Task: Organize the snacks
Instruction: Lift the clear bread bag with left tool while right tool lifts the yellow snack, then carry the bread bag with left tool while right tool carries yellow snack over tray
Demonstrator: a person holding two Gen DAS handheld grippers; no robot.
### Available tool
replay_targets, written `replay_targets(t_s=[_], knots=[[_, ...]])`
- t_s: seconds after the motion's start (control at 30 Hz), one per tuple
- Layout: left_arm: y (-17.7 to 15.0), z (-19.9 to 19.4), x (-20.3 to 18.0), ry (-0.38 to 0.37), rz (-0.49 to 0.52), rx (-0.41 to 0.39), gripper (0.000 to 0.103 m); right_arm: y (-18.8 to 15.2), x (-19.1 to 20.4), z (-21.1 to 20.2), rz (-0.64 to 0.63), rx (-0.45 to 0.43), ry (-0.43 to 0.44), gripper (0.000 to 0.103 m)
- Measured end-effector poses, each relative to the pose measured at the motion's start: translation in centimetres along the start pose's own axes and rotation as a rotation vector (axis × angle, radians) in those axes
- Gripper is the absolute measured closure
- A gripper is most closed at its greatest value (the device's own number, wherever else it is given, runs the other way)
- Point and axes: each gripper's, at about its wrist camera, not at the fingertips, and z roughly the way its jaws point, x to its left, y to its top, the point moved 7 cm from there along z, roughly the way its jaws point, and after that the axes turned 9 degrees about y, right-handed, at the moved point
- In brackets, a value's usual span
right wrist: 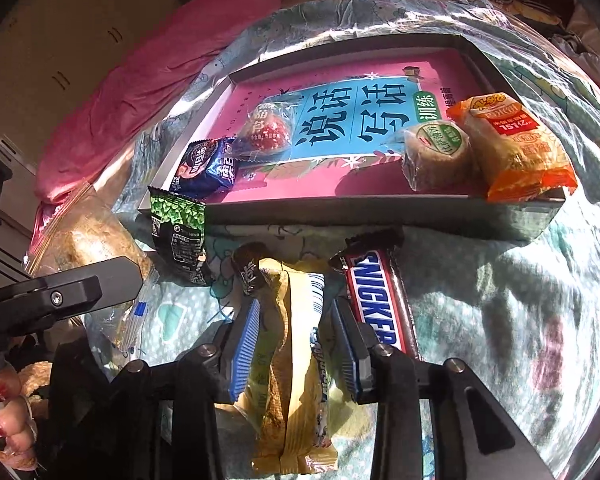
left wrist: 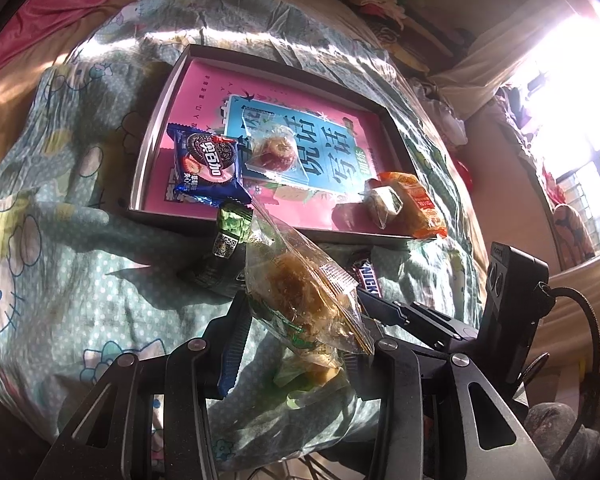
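Left hand-held gripper (left wrist: 300,320) clamping clear-wrapped pastry (left wrist: 300,292)

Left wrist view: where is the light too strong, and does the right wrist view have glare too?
Left wrist view: the window at upper right is blown out white. Right wrist view: sunlight glares on the patterned green bedsheet behind the shallow grey cardboard tray.

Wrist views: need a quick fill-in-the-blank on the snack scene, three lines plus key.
1. The left gripper grips a clear bag; the tray bears ___ snacks.
2. The Snickers lies on the bedsheet, ___ the tray.
3. The packet between the right gripper's jaws is ___ in colour.

Missing words: four; outside; yellow
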Motion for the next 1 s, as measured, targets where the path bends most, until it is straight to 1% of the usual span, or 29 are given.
replay_targets(t_s=[0.1,0.17,0.2,0.4,0.5,0.73,1.0], knots=[[0.0,0.1,0.1,0.002,-0.001,0.004,0.059,0.1,0.5,0.4,-0.035,-0.002,0.013,0.066],[0.1,0.1,0.1,0.002,-0.001,0.002,0.059,0.1,0.6,0.3,-0.035,-0.005,0.029,0.074],[0.1,0.0,0.1,0.002,-0.001,0.000,0.059,0.1,0.7,0.1,-0.037,-0.011,0.037,0.076],[0.6,-0.2,0.0,-0.001,-0.005,-0.011,0.059,0.3,0.5,-1.8,0.006,-0.059,0.082,0.076],[0.8,-0.4,0.1,0.004,-0.003,-0.019,0.059,1.3,0.4,-2.8,0.025,-0.098,0.088,0.076],[2.0,-1.3,0.8,0.018,-0.016,-0.053,0.059,3.0,-0.1,-5.0,0.037,-0.167,0.081,0.076],[3.7,-2.3,2.9,0.049,-0.051,-0.099,0.059,4.1,-0.6,-6.5,0.038,-0.209,0.056,0.076]])
